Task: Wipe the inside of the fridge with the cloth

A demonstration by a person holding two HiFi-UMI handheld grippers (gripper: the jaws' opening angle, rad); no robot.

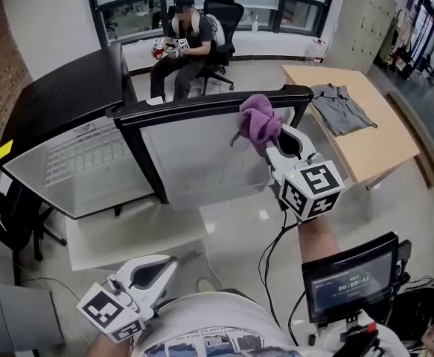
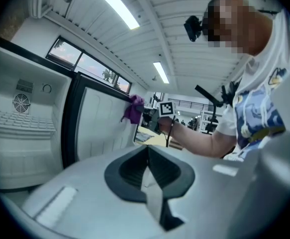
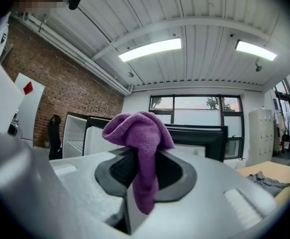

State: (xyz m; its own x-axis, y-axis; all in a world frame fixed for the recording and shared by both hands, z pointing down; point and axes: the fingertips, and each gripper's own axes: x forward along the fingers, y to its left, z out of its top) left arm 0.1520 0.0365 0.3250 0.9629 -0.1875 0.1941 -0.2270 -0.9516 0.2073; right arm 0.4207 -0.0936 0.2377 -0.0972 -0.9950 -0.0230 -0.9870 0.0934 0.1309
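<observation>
A small black fridge stands open, its white inside with a wire shelf facing me. Its door is swung out toward the right. My right gripper is shut on a purple cloth, held up near the door's top right corner, outside the fridge. The cloth hangs bunched from the shut jaws in the right gripper view. My left gripper is low by my body, shut with nothing in it; its jaws meet in the left gripper view.
A wooden table with a grey garment stands to the right of the door. A person sits on an office chair behind the fridge. A small screen hangs at my lower right. White floor lies below the fridge.
</observation>
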